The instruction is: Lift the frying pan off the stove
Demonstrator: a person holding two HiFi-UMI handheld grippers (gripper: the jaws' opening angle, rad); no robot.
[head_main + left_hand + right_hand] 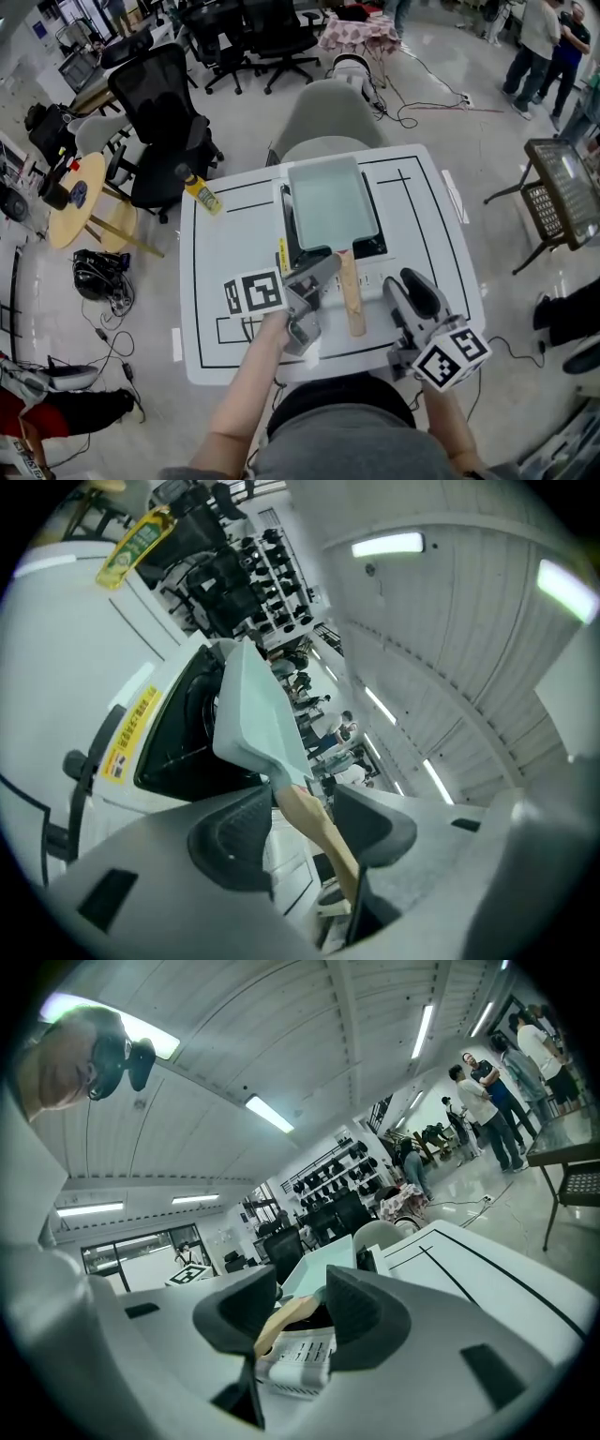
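L gripper (302, 810) jaws apart round pan handle (324, 834), seemingly not pressing; R gripper (300, 1294) open, empty; pan (330, 202) on stove (368, 248)

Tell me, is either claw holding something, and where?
Nothing is held. The left gripper stands open around the wooden handle of the frying pan; the right gripper is open and empty.

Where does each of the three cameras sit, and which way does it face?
Head view: on the person's head, facing steeply down at the frying pan on the stove on the table; forearms, left gripper and right gripper show.
Left gripper view: on the left gripper, tilted, facing the frying pan; its open jaws straddle the wooden handle.
Right gripper view: on the right gripper, facing nearly level over the table; its open jaws show.
Shared: all show the wooden handle.
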